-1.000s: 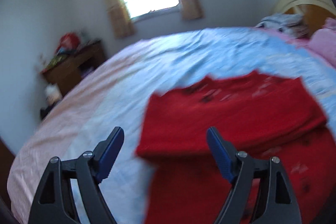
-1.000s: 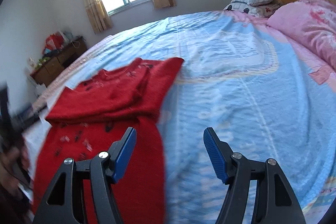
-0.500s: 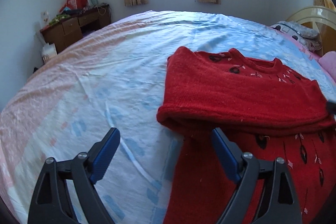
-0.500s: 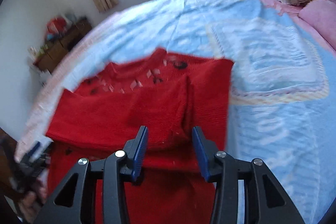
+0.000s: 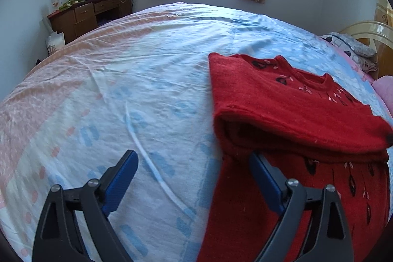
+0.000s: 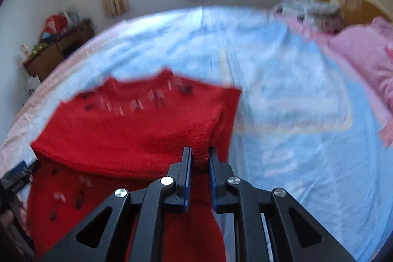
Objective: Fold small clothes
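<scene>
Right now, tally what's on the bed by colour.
Red: 1, sweater, nipped by the right tool
Pink: 1, blanket
Grey patterned: 1, pillow
Total: 3

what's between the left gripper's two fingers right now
Left wrist view: mostly bare bedsheet, plus the near left edge of the red sweater by the right finger. The left gripper holds nothing.
</scene>
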`<state>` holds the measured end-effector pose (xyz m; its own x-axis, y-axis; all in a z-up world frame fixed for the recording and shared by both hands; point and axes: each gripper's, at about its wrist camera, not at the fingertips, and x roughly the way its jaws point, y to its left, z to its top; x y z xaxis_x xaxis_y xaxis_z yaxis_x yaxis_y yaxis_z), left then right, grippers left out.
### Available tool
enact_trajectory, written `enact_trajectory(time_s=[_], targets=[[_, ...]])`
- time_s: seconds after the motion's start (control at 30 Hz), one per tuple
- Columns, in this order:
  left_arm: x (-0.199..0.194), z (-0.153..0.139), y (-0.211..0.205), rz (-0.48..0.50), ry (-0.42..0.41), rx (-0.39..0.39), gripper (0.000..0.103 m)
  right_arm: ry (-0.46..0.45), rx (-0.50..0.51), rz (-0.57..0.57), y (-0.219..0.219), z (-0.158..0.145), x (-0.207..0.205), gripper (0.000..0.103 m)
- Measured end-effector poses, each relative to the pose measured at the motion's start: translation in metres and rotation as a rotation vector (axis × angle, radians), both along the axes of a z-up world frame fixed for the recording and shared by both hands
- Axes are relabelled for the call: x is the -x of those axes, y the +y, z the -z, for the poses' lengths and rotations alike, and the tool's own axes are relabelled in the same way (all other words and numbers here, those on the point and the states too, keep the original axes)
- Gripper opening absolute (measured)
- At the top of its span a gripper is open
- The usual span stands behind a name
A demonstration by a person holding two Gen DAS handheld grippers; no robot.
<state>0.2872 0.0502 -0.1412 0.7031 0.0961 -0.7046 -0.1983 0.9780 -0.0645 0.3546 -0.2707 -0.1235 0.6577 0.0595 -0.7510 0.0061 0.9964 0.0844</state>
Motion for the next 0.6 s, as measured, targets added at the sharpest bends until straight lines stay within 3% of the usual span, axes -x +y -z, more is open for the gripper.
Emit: enact_trajectory(time_s=[0.03, 0.1, 0.2, 0.3, 0.47, 0.6], targets=[[0.001, -0.003, 0.001, -0.001, -0.006, 0.001, 0.094, 0.034, 0.001, 0.006, -0.003, 0.009, -0.002, 0.017], [0.008, -0.014, 0.003, -0.004, -0.055, 0.002, 0.094, 0.001, -0.021, 0.03, -0.01, 0.008, 0.005, 0.033], [0.009, -0.033, 0.004, -0.006, -0.119, -0.037, 0.095, -0.034, -0.003, 0.064, -0.013, -0.004, 0.012, 0.034], [-0.008, -0.043, 0.001, -0.009, -0.141, -0.086, 0.102, -0.108, 0.052, 0.019, 0.006, -0.022, 0.018, 0.034], [-0.043, -0.022, -0.008, -0.004, -0.042, -0.156, 0.102, -0.084, -0.012, -0.12, 0.037, -0.019, 0.005, 0.034], [-0.05, -0.004, -0.007, 0.019, 0.025, -0.147, 0.102, 0.011, -0.029, -0.08, 0.027, 0.01, -0.008, 0.032]])
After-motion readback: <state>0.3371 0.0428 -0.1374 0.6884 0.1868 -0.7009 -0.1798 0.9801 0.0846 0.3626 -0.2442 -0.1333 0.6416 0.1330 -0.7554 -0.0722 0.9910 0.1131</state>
